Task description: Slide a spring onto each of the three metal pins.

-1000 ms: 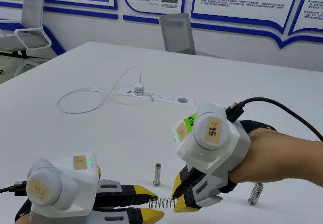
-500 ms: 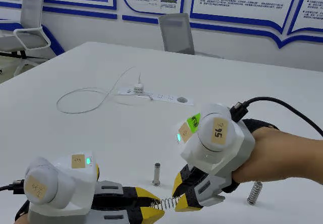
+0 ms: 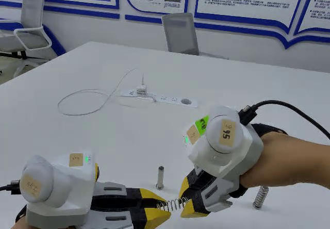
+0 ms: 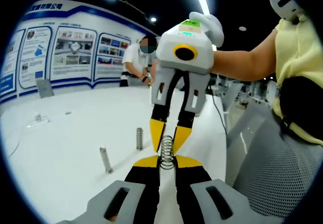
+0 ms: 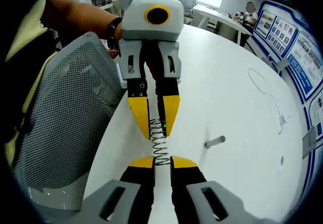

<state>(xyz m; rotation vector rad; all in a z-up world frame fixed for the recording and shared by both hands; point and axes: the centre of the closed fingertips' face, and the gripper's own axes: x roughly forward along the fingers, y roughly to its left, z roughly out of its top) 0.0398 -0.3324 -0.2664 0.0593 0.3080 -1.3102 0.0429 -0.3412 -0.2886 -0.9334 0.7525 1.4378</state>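
Observation:
A small steel spring (image 3: 173,204) hangs in the air just above the white table (image 3: 103,136), gripped at both ends. My left gripper (image 3: 164,211) is shut on its left end and my right gripper (image 3: 186,207) on its right end. The left gripper view has the spring (image 4: 166,152) rising from my left gripper (image 4: 167,162) to the right gripper (image 4: 167,133). A bare metal pin (image 3: 160,177) stands upright just behind the spring. Another pin wearing a spring (image 3: 261,197) stands right of my right hand. The right gripper view shows the spring (image 5: 159,144) between my right gripper (image 5: 155,162) and the left gripper (image 5: 156,120).
A white power strip (image 3: 165,99) with a looping white cable (image 3: 82,97) lies mid-table. Grey office chairs (image 3: 180,33) stand behind the far edge. A mesh chair (image 5: 65,108) sits at the near table edge. The bare pin (image 4: 105,159) and sprung pin (image 4: 139,138) stand left of the jaws.
The left gripper's jaws have closed on the spring's left end. Both grippers have shifted slightly to the right, and the spring now tilts up toward the right gripper.

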